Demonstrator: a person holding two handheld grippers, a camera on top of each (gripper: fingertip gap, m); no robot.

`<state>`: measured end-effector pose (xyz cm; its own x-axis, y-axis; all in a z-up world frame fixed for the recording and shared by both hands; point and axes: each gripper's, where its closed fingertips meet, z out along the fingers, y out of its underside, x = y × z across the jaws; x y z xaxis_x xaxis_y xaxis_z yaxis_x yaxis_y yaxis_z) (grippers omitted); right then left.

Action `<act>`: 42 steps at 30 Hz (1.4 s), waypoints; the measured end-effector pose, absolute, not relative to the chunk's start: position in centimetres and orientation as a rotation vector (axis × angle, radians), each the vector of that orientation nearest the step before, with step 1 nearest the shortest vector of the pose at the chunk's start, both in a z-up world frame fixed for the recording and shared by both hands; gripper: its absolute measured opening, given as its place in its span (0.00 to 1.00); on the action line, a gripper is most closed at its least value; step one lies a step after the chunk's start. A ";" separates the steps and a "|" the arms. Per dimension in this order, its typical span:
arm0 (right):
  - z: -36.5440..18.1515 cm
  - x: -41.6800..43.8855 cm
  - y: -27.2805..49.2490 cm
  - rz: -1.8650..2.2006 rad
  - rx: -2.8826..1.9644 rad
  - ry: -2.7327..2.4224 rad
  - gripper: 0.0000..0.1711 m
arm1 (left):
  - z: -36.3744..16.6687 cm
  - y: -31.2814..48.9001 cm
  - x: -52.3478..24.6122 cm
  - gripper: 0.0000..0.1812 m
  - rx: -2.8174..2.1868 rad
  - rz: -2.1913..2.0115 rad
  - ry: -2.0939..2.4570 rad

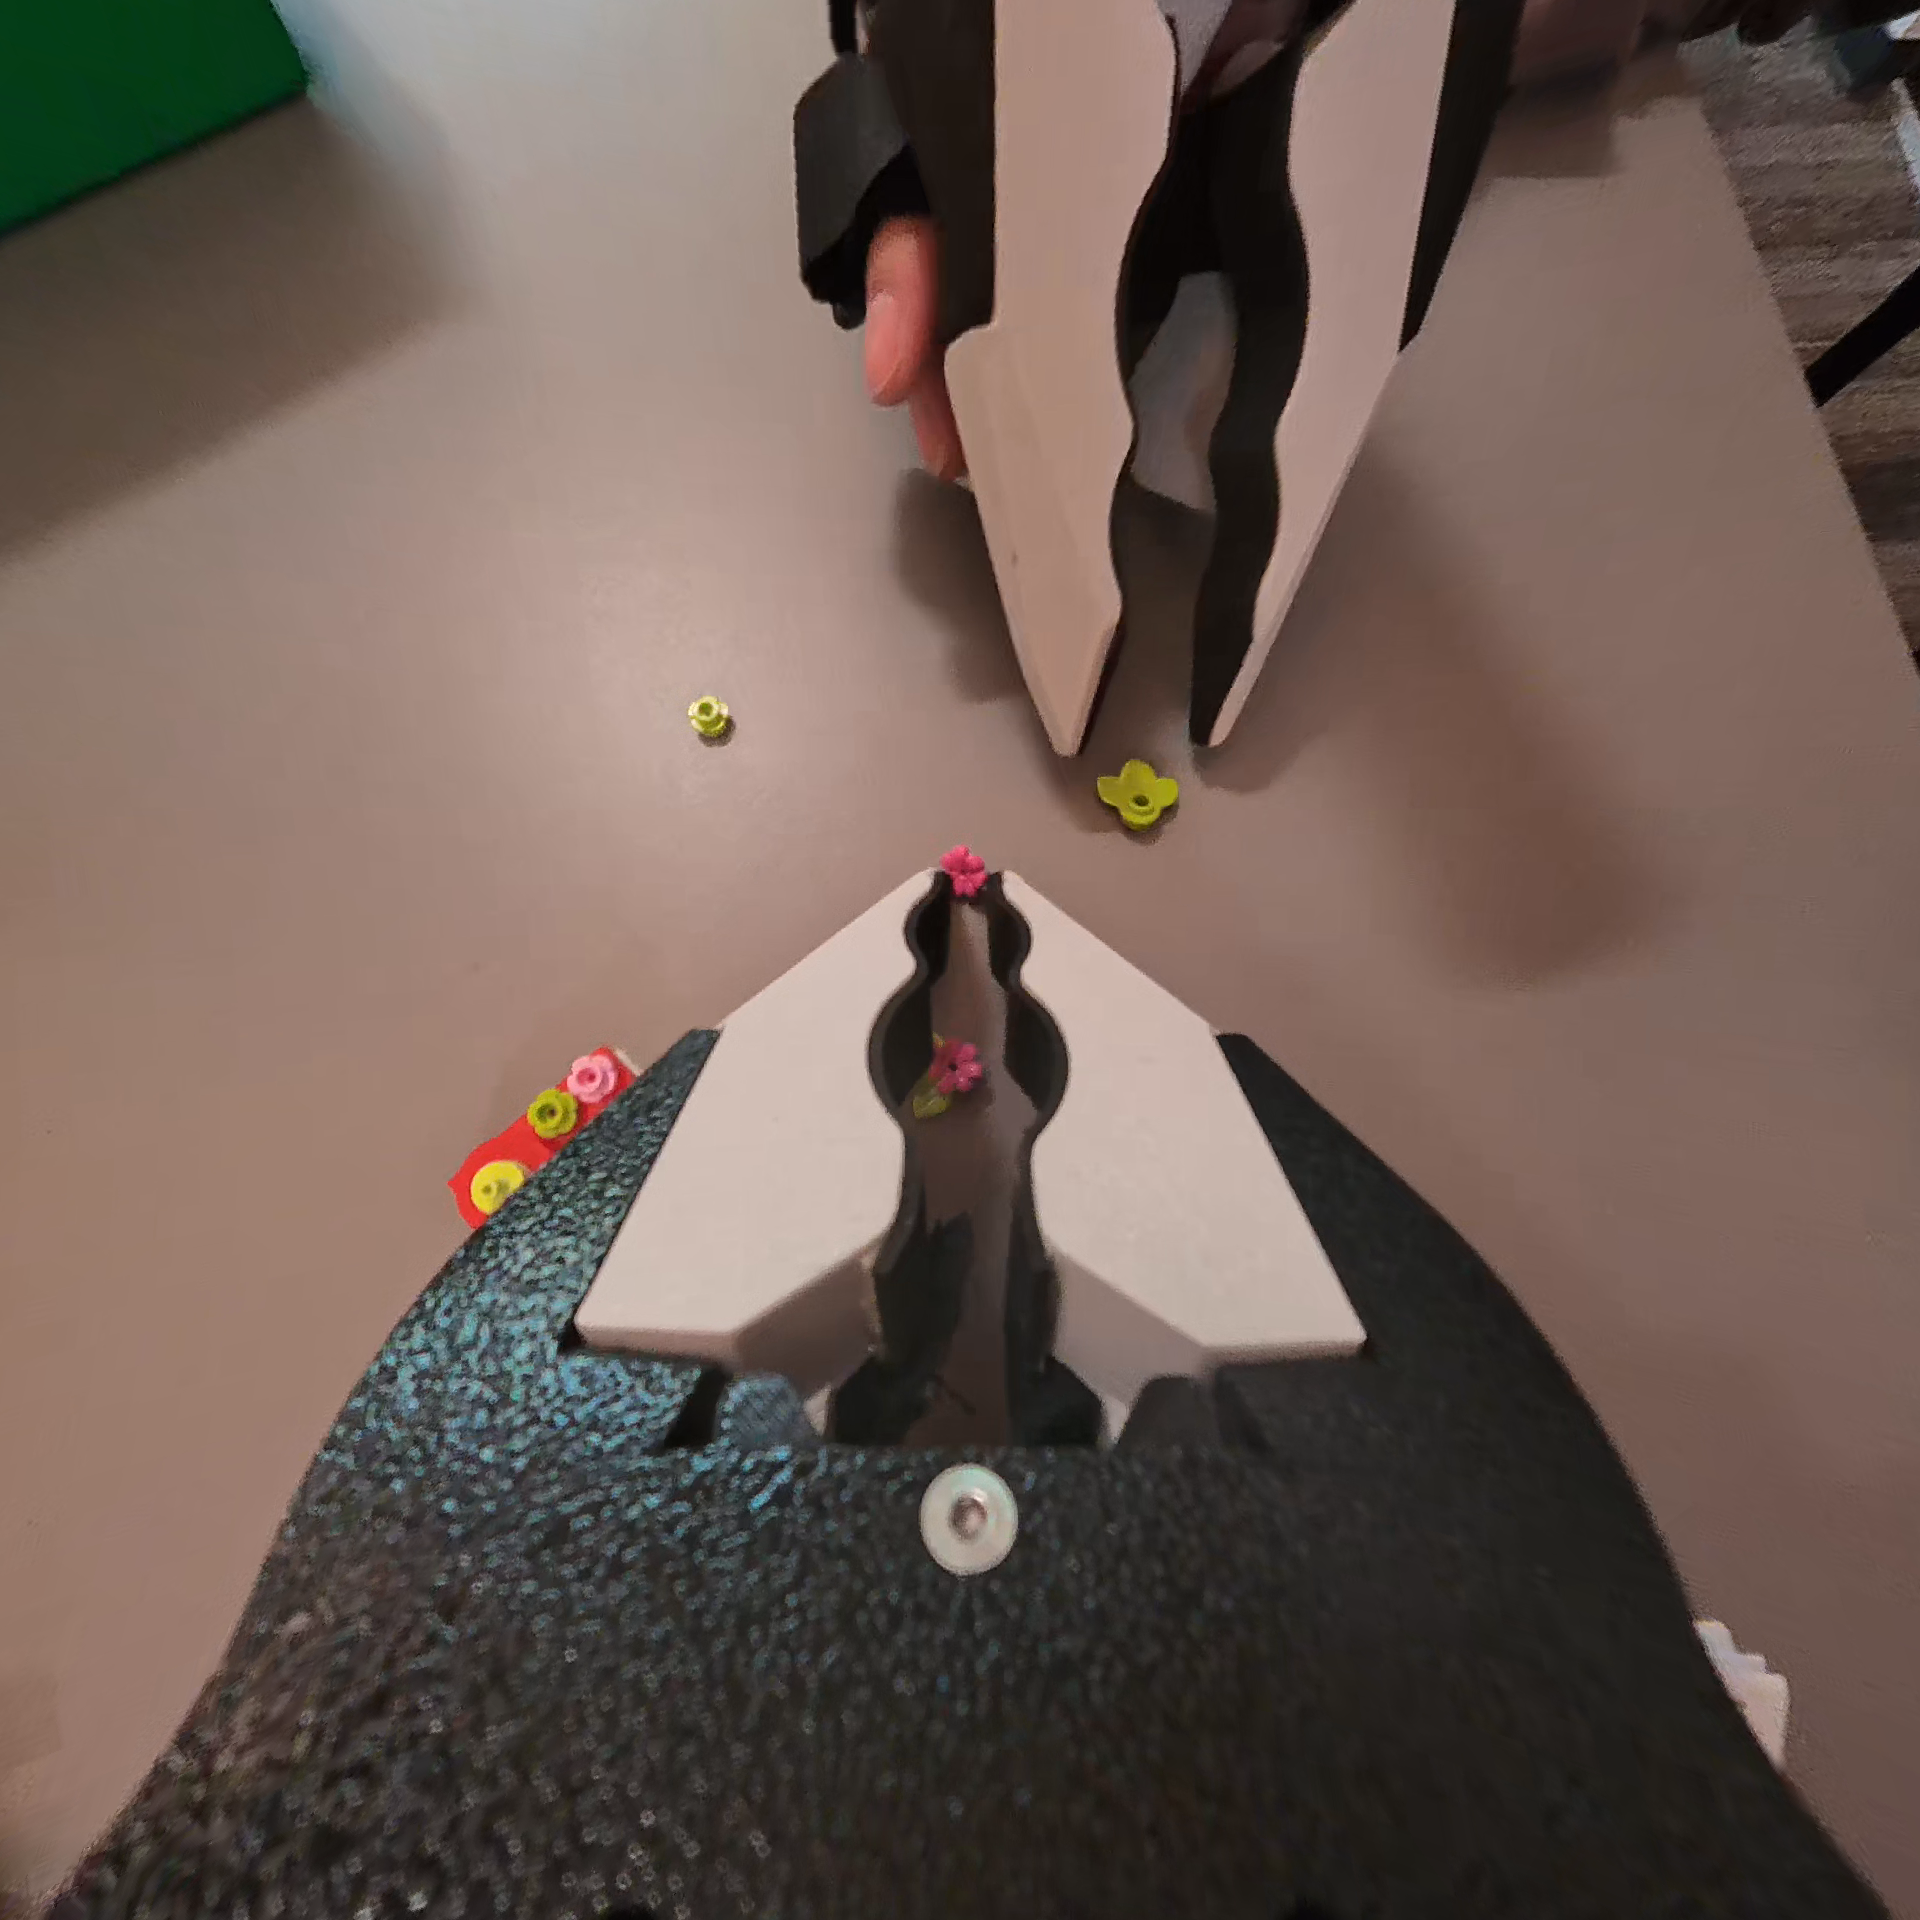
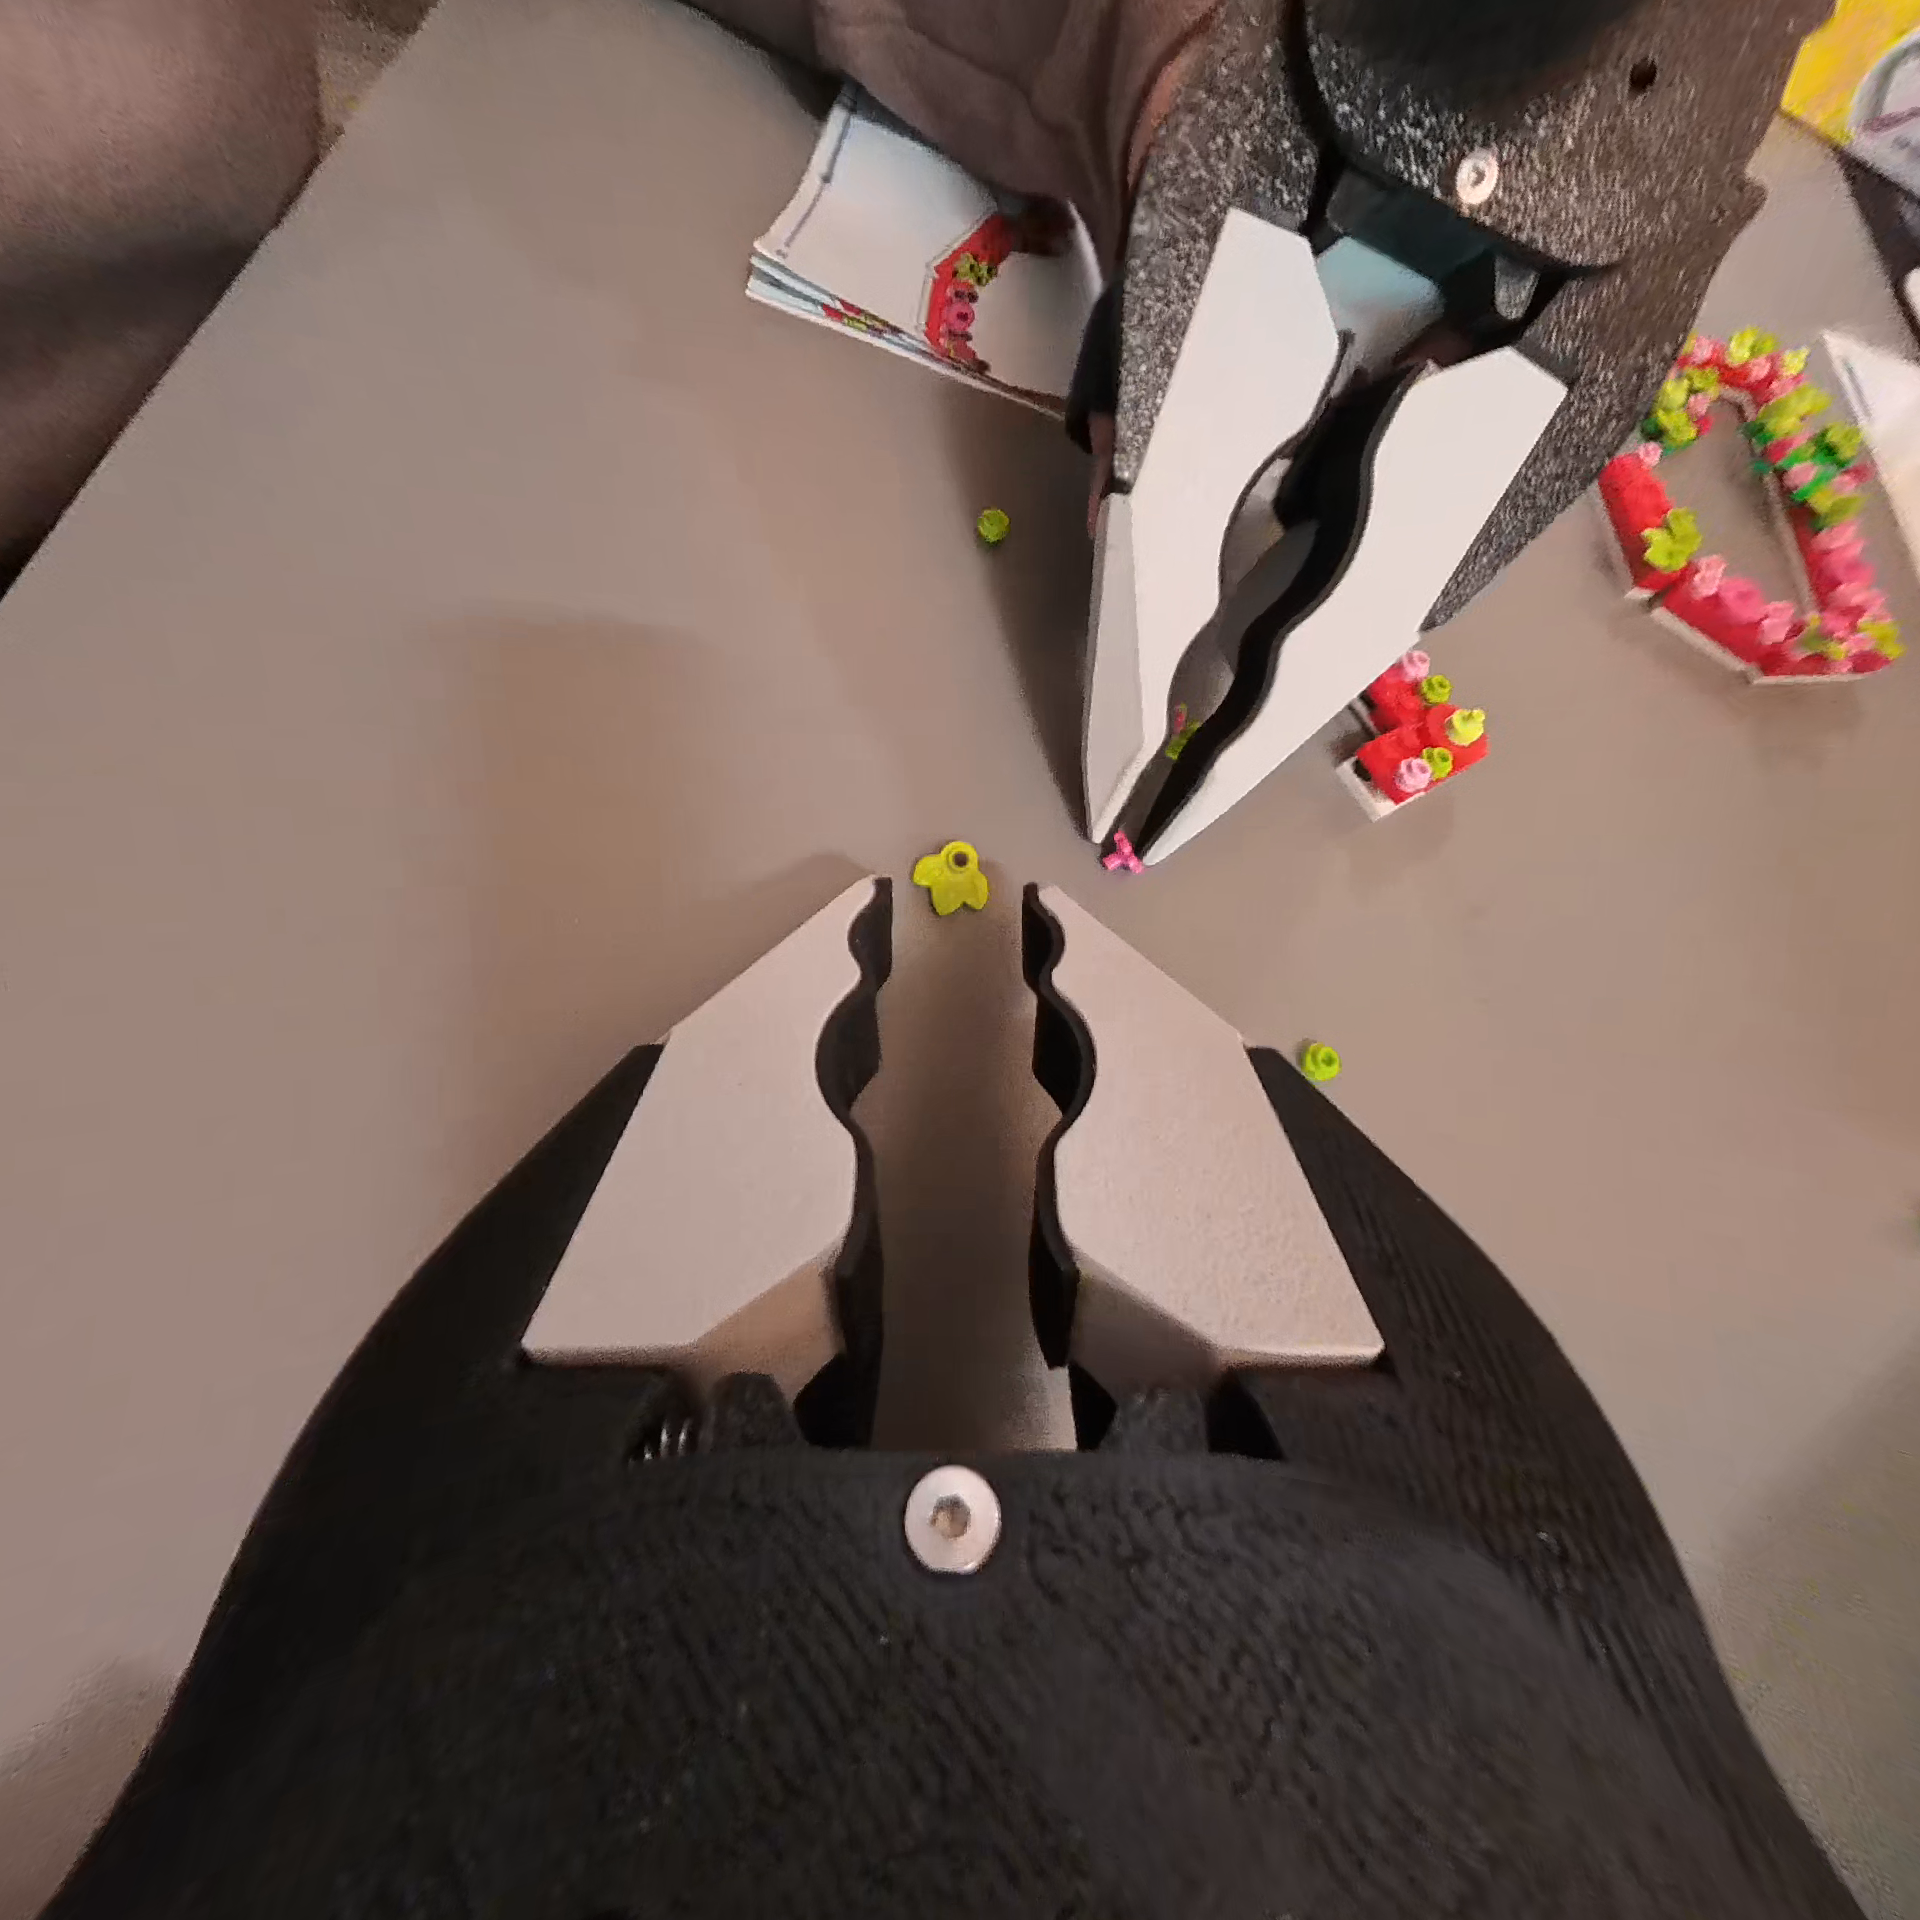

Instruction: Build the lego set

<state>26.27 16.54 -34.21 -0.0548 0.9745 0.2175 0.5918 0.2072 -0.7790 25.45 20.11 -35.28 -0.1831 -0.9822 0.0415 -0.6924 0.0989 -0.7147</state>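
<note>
My left gripper (image 1: pixel 963 881) is shut on a small magenta flower piece (image 1: pixel 963 869) at its fingertips; it also shows in the right wrist view (image 2: pixel 1121 854), low over the table. A second magenta flower on a lime leaf (image 1: pixel 951 1070) lies under the left fingers. My right gripper (image 2: pixel 957 885) is open, its tips just short of a lime-yellow leaf piece (image 2: pixel 952 879) on the table; in the left wrist view the right gripper (image 1: pixel 1135 743) stands just behind that leaf (image 1: pixel 1137 795). A small red block with pink and lime flowers (image 1: pixel 545 1127) sits left of my left gripper.
A larger red, pink and lime flower build (image 2: pixel 1756 520) lies at the far right, with the small red block (image 2: pixel 1418 732) nearer. Loose lime round studs (image 2: pixel 992 525) (image 2: pixel 1320 1061) (image 1: pixel 709 716) lie on the grey table. An open instruction booklet (image 2: pixel 904 281) lies at the back. A green box (image 1: pixel 114 94) stands far left. Some 4 cm of space lies between my two pairs of fingers.
</note>
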 end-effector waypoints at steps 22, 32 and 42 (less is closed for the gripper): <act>-31.4 25.9 17.2 0.628 -1.282 -1.607 0.03 | -32.4 17.6 26.9 0.00 -0.960 -0.436 2.004; -31.9 25.8 17.6 0.461 -1.212 -1.647 0.02 | -32.5 17.8 26.5 0.00 -0.997 -0.496 1.986; -32.0 25.8 17.6 0.386 -1.163 -1.673 0.00 | -32.7 18.0 26.2 0.05 -1.231 -0.675 1.907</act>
